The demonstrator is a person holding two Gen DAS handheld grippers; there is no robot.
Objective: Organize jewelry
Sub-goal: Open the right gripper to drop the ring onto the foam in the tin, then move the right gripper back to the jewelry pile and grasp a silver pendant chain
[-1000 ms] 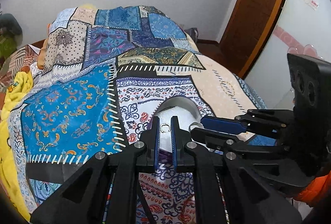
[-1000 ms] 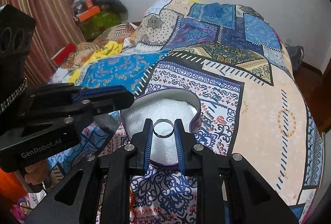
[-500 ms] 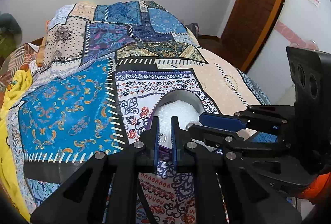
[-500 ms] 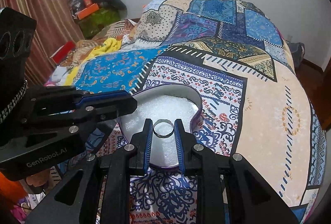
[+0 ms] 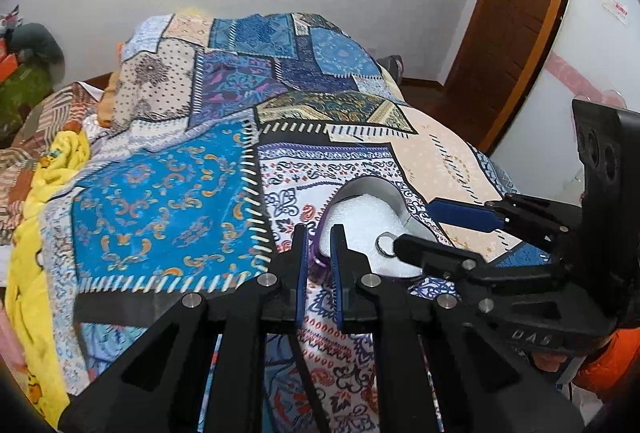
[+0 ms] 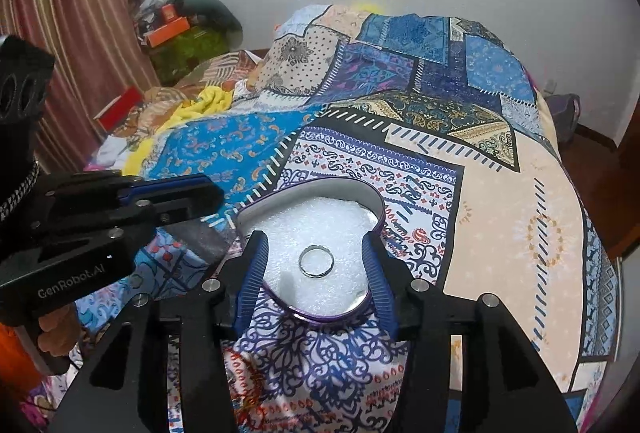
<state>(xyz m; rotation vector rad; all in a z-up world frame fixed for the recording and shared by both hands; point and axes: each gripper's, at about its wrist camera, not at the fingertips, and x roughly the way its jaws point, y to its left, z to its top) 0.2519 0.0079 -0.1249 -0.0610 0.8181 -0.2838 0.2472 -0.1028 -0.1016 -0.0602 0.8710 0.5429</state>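
ring (image 6: 316,261) lies loose on the white foam of the box (image 6: 375,207), lower centre of frame, on the bed (image 6: 500,201); right gripper (image 6: 316,269) spread wide around it; left gripper (image 5: 320,245) nearly pressed together, apparently empty; no other jewelry seen, ring judged stowed.

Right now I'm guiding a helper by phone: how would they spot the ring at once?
Find the patchwork bedspread covering the bed; near its front lies a heart-shaped tin lined with white foam. The ring lies flat on that foam between the open right gripper fingers: a plain silver band, the only shiny loop there.
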